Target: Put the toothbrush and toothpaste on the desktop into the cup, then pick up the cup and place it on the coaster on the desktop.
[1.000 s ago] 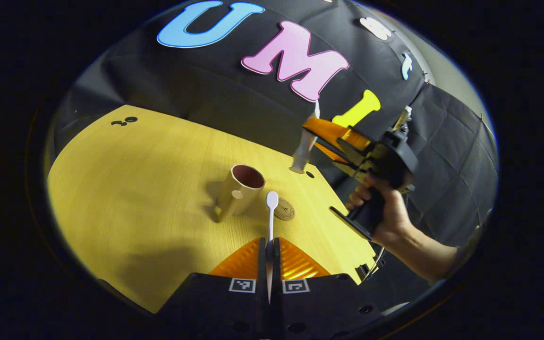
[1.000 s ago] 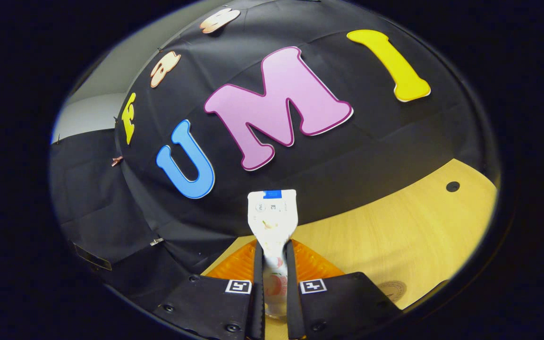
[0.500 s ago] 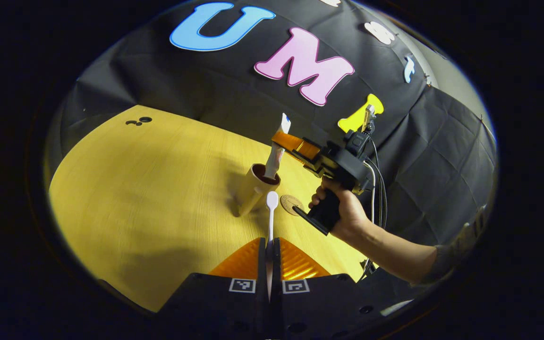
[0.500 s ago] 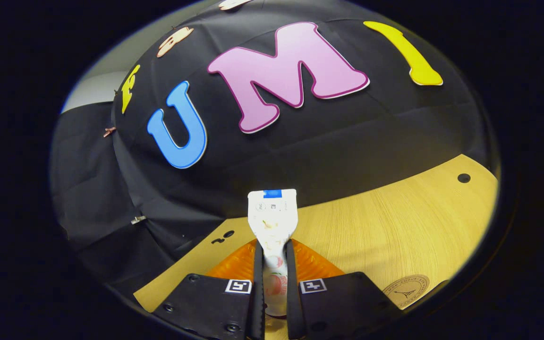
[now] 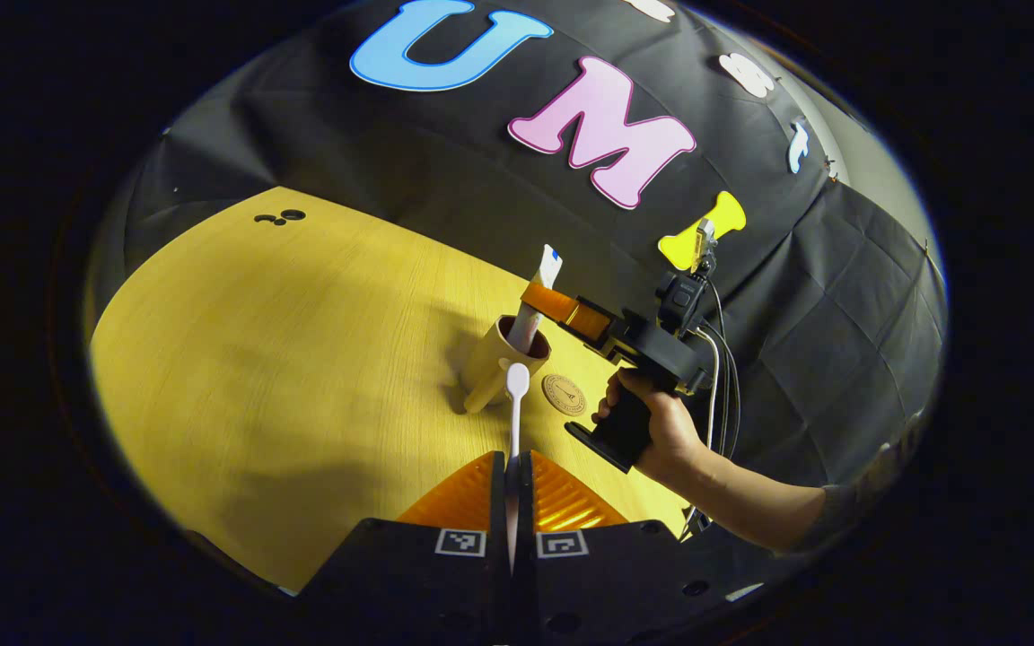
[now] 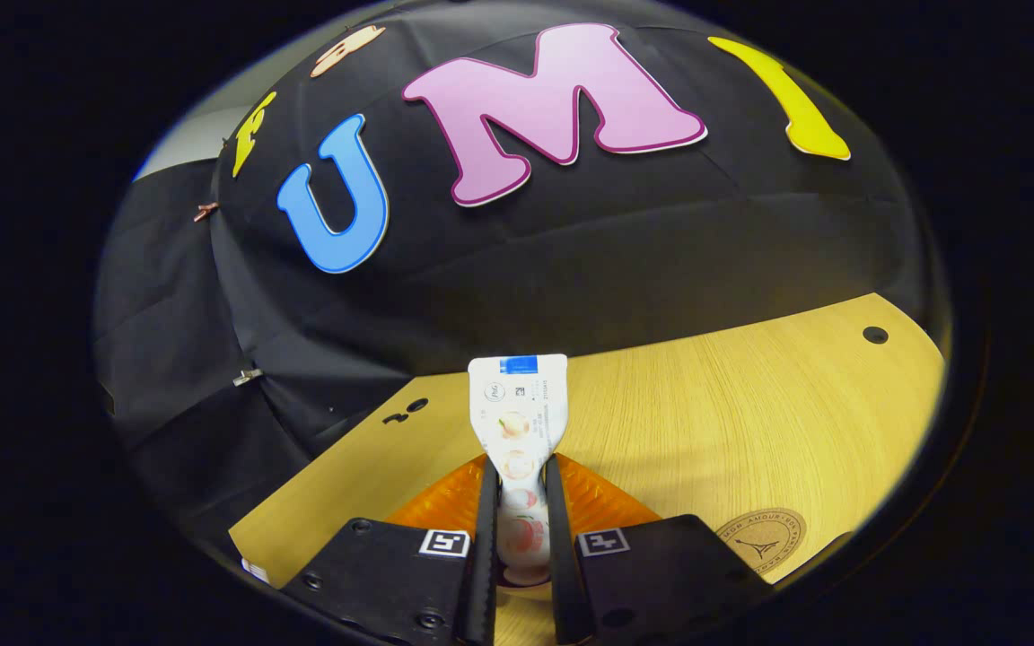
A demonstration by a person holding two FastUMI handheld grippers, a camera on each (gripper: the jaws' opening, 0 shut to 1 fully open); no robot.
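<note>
Black cloth is hanging behind a pale wooden desktop (image 5: 239, 341), where a tan cup (image 5: 492, 363) is standing just left of a round coaster (image 5: 564, 394), the two apart.

The right gripper (image 5: 542, 303), held in a hand (image 5: 661, 431), is pinching the toothpaste (image 5: 535, 301) with both fingers closed on the tube's middle. The tube's lower end is sitting inside the cup mouth while its flat crimped end is pointing up and slightly right, so its long axis is standing near upright.

As I judge it, the step in hand is seating the toothpaste: the tube should be kept centred over the opening, let down until it is bearing on the cup, and released without nudging the cup.

The left gripper (image 5: 511, 480) is closed on the toothbrush (image 5: 514, 417), whose long axis is running away along the fingers, its head pointing far, in front of the cup's near rim.
</note>
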